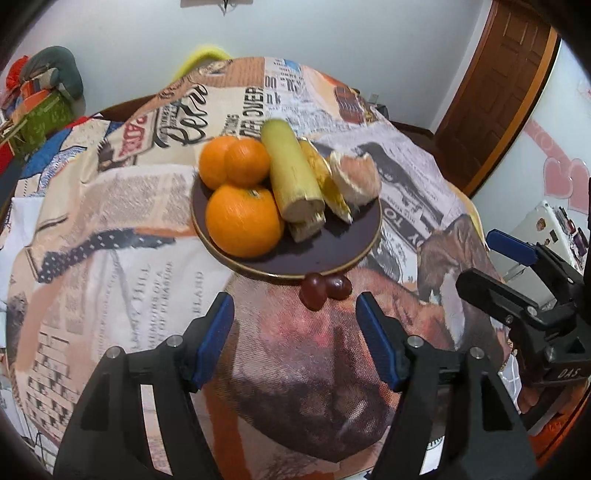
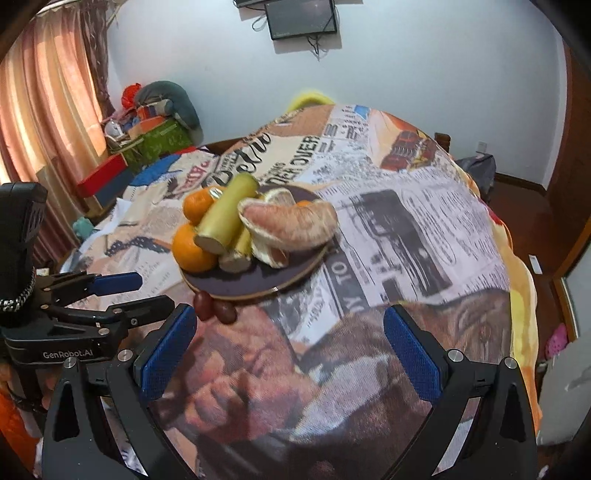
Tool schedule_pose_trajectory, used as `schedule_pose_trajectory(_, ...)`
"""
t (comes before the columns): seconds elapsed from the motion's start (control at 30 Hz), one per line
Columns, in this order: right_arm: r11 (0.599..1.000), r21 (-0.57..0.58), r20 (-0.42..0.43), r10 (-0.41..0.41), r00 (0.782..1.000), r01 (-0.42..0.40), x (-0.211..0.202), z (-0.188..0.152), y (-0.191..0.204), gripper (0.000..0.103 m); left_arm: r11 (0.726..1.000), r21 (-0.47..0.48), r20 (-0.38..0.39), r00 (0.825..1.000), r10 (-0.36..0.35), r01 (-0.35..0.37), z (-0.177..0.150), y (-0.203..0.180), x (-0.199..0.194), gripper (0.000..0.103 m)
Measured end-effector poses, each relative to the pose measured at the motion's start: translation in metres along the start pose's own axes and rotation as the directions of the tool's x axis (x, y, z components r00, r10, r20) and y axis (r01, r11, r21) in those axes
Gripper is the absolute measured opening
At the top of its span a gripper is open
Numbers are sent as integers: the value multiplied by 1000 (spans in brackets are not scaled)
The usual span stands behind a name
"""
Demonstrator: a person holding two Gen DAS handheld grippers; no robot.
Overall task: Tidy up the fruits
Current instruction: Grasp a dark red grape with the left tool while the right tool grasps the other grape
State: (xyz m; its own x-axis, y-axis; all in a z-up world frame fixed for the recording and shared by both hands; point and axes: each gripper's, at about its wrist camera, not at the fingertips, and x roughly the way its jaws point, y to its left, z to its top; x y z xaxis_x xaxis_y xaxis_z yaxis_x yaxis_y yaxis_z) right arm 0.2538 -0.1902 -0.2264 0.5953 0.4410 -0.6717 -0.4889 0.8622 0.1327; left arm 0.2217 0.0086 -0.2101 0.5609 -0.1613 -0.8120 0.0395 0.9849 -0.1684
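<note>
Dark plate (image 1: 332, 254) with gold rim sits mid-desk, loaded: three oranges (image 1: 242, 220) on its left side, touching each other; a pale yellow-green sugarcane piece (image 1: 291, 173) lying across the middle, with a shorter cut piece (image 1: 306, 226) tucked under its near end; peeled pomelo segments (image 1: 356, 177) on the right side, with yellow peel (image 1: 332, 195) between cane and pomelo. Two dark red grapes (image 1: 325, 290) lie off the plate on the cloth, touching each other and right against the plate's near rim. In right wrist view same layout: plate (image 2: 295, 277), oranges (image 2: 192, 247), sugarcane (image 2: 229, 214), pomelo (image 2: 291, 221), grapes (image 2: 216, 308). Desk covered by newspaper-collage tablecloth (image 1: 122, 258); readable print upside-down or partial: "HILL", "OVER", "TO", script lettering at far side. Left gripper (image 1: 295, 325) spread wide, nothing between the blue pads, poised above cloth just short of the grapes. Right gripper (image 2: 290, 339) also spread wide, empty, grapes near its left pad. Each gripper shows in the other's view: right gripper body off to the right, marked "DAS"; left gripper body at left, labelled "GenRobot.AI". Background: wall-mounted monitor (image 2: 301, 18), pink curtains (image 2: 48, 110), pile of boxes and clothes (image 2: 155, 122), wooden door (image 1: 495, 92), pink heart stickers (image 1: 565, 177) on wall.
</note>
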Motion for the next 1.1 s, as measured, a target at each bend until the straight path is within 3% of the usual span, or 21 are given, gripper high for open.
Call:
schedule_pose_trajectory(0.1, 1000, -14, -7, -9, 1000, 9, 3, -6, 1, 101, 1000, 2, -14, 1000, -4, 4, -3, -2, 11, 67)
schedule_pose_trajectory(0.3, 1000, -28, -6, -2, 1000, 2, 9, -12, 2, 100, 1000, 6, -38, 999, -22, 23, -2, -3, 29, 49)
schedule_pose_trajectory(0.43, 999, -25, -31, 35, 999, -36, 17, -13, 2, 82, 999, 7, -53, 998, -33, 33, 0, -4, 38, 31)
schedule_pose_trajectory(0.63, 996, -33, -65, 75, 995, -77, 30, -14, 7, 61, 997, 8, -48, 996, -71, 72, 1, -4, 40, 18)
schedule_pose_trajectory(0.8, 992, -62, -94, 103, 990, -109, 43, -13, 19, 56, 998, 10, -36, 997, -64, 65, -1, 0, 34, 18)
schedule_pose_trajectory(0.93, 986, -82, -129, 131, 983, -143, 57, -11, 30, 44, 999, 1, -21, 998, -52, 52, -4, 9, 24, 18)
schedule_pose_trajectory(1.1, 981, -109, -156, 144, 977, -162, 70, -6, 45, 40, 999, -13, -5, 999, -34, 34, -8, 20, 14, 18)
